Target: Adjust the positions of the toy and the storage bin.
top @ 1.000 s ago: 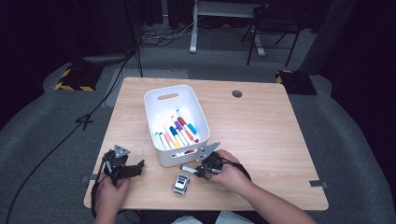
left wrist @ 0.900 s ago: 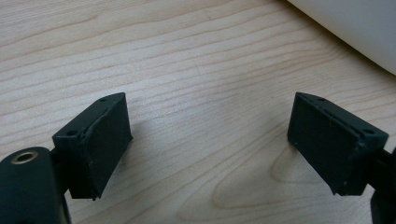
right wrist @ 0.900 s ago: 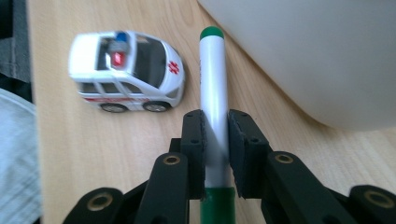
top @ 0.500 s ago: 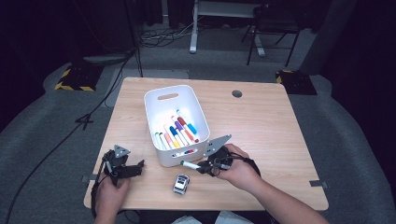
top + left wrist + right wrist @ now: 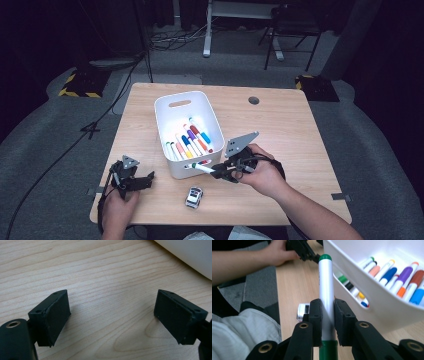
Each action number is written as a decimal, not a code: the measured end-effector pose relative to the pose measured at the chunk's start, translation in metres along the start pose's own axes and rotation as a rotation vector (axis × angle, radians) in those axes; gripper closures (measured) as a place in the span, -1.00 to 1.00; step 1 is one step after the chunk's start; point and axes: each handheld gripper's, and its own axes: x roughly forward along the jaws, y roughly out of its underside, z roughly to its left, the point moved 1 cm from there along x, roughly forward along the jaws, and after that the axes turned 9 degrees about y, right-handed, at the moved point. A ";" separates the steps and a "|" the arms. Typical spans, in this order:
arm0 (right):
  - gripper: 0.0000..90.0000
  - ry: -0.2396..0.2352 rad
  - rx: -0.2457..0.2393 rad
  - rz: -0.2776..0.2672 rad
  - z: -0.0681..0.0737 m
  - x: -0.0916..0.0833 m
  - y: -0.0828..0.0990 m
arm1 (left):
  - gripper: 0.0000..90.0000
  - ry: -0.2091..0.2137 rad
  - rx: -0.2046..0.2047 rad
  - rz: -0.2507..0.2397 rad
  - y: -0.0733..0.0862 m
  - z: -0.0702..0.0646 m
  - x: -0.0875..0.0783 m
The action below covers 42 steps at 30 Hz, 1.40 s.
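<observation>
Now that the right gripper (image 5: 216, 173) has lifted off the bench (image 5: 300, 145) since a second ago, fingers clamped on the green marker (image 5: 326, 293), the marker hangs just beside the white bin (image 5: 165, 107), likely headed in. The left gripper (image 5: 145, 181) rests with fingers apart. A toy car (image 5: 194, 196) sits on the pale wood; dark room, grey carpet.

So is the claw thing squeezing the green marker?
Touching. In the right gripper view, the right gripper has both pads pressed against the barrel of the green marker, with no gap on either side.
</observation>
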 end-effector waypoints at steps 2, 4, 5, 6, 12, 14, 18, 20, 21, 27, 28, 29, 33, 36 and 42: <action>0.72 -0.002 0.005 -0.025 0.000 -0.004 -0.007 | -0.69 0.000 0.001 0.001 0.000 0.000 0.000; 0.72 -0.003 0.010 -0.041 0.000 -0.007 -0.012 | -0.70 0.000 0.000 0.000 0.000 0.000 0.000; 0.72 0.000 0.012 -0.050 0.000 -0.008 -0.015 | -0.70 0.000 0.000 0.000 0.000 0.000 0.000; 0.72 0.004 0.014 -0.056 -0.001 -0.009 -0.018 | -0.70 0.000 0.000 0.000 0.000 0.000 0.000; 0.72 0.027 0.032 -0.093 -0.007 -0.014 -0.035 | -0.70 0.000 0.002 0.002 0.000 0.000 0.000; 0.72 0.046 0.038 -0.103 -0.014 -0.014 -0.041 | -0.70 0.000 0.002 0.002 0.000 0.000 0.000; 0.72 0.081 0.052 -0.118 -0.025 -0.013 -0.051 | -0.70 0.000 0.002 0.002 0.000 0.000 0.000; 0.72 0.103 0.059 -0.121 -0.032 -0.010 -0.055 | -0.70 0.000 0.002 0.002 0.000 0.000 0.000; 0.72 0.110 0.061 -0.121 -0.035 -0.008 -0.057 | -0.70 0.000 0.002 0.002 0.000 0.000 0.000; 0.72 0.154 0.067 -0.117 -0.049 0.002 -0.066 | -0.70 0.001 0.002 0.002 0.000 0.000 0.000; 0.72 0.159 0.073 -0.115 -0.050 0.003 -0.067 | -0.70 -0.001 0.002 0.001 0.000 0.000 0.000; 0.72 0.161 0.073 -0.117 -0.051 0.004 -0.067 | -0.70 -0.001 0.002 0.000 0.000 0.000 0.000; 0.72 0.183 0.074 -0.110 -0.059 0.015 -0.070 | -0.70 0.001 0.002 0.002 0.000 0.000 0.000; 0.72 0.191 0.078 -0.101 -0.064 0.024 -0.069 | -0.70 0.000 0.002 0.001 0.000 0.000 0.000; 0.72 0.194 0.062 -0.041 -0.063 0.039 -0.061 | -0.70 0.001 0.002 0.002 0.000 0.000 0.000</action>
